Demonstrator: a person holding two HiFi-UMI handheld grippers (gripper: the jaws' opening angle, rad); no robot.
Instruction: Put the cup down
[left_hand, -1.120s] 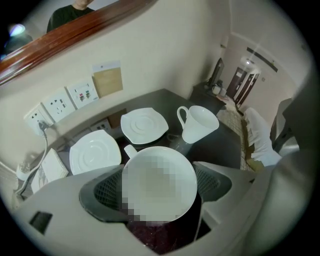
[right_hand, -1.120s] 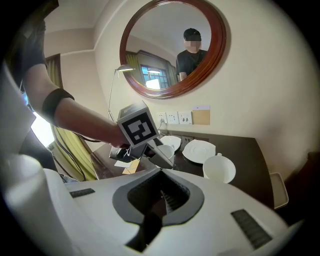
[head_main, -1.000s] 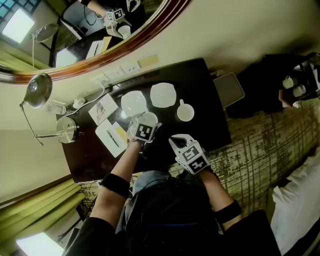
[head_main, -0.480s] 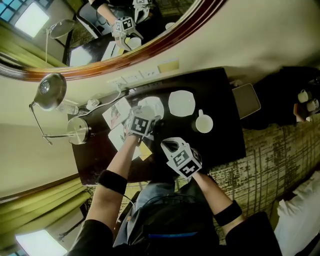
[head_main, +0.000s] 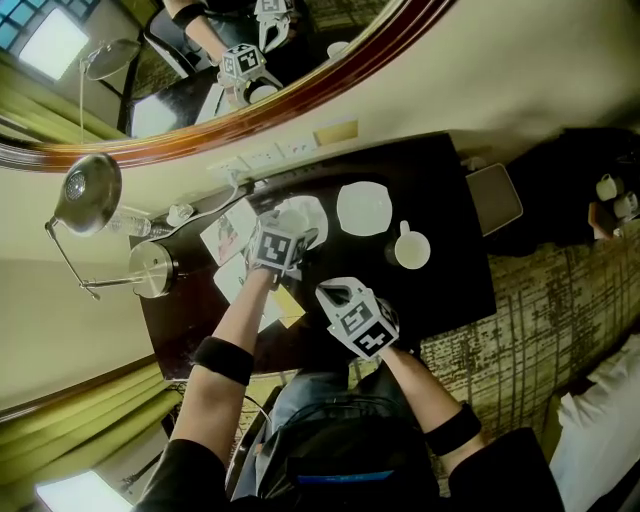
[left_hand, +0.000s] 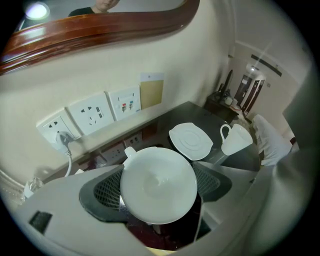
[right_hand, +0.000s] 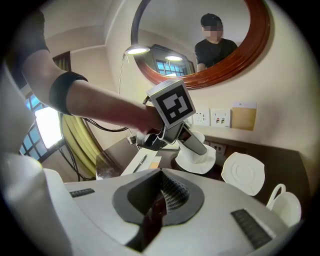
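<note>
My left gripper (head_main: 293, 232) is shut on a white cup (left_hand: 159, 184), its handle (left_hand: 129, 151) pointing to the wall. It holds the cup over the left white saucer (head_main: 308, 212); in the right gripper view the cup (right_hand: 199, 143) sits at that saucer (right_hand: 196, 163), and I cannot tell whether it rests on it. A second saucer (head_main: 363, 207) lies to the right with nothing on it, and a second white cup (head_main: 411, 250) stands beyond it. My right gripper (head_main: 335, 293) hovers near the desk's front edge, its jaws shut on nothing (right_hand: 159, 200).
The dark desk (head_main: 455, 270) stands against a wall with sockets (left_hand: 92, 114) under a large mirror (head_main: 300, 70). A desk lamp (head_main: 88, 187), a round metal base (head_main: 150, 268), papers (head_main: 228, 228) and a cable lie at the left. A grey flat device (head_main: 495, 198) sits at the right end.
The left gripper has carried the cup forward onto the left saucer's place. The right gripper has kept its place near the front edge.
</note>
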